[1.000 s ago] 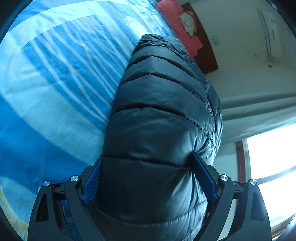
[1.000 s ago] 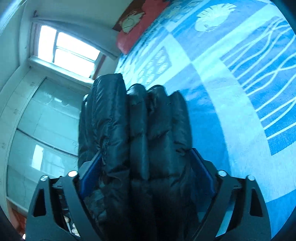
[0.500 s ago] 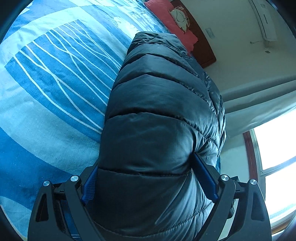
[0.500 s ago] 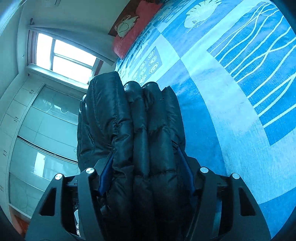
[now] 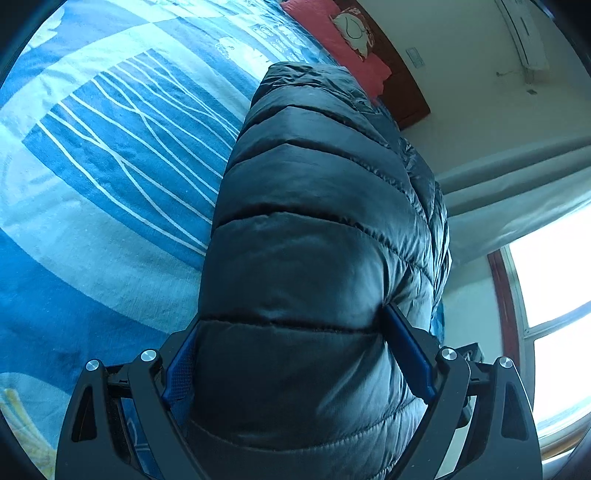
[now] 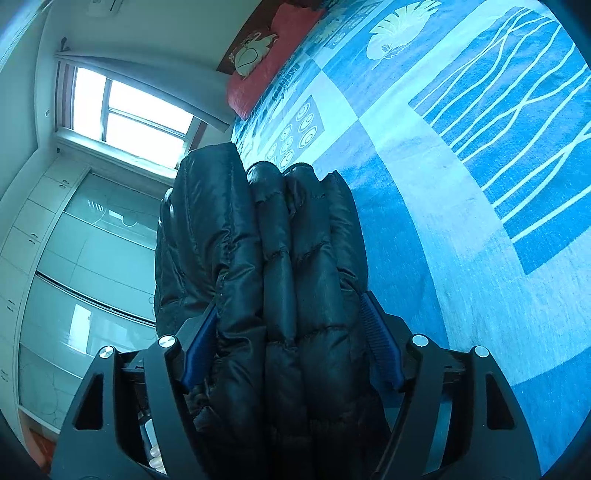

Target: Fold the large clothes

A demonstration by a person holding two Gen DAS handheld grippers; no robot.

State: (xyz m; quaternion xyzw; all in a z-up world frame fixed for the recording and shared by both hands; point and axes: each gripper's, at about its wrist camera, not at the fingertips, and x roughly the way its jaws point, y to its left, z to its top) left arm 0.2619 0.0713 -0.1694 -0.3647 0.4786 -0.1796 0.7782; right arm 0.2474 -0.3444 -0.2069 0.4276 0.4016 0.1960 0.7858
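Only rightward: puffer jacket (image 6: pixel 280 280) layers edge-on.

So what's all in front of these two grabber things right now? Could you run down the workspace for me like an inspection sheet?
Surface: bed with a blue and white patterned bedspread.
Job's things: black puffer jacket, bunched into thick layers and held up between both grippers.
Clutter: red pillow at the head of the bed.
Grippers: left gripper is clamped on the jacket, its blue pads pressing into the padding; right gripper likewise grips the stacked folds.
Cables: nothing seen.
Surroundings: bright window with a curtain, wardrobe with glass doors, wall air conditioner, dark wooden headboard.
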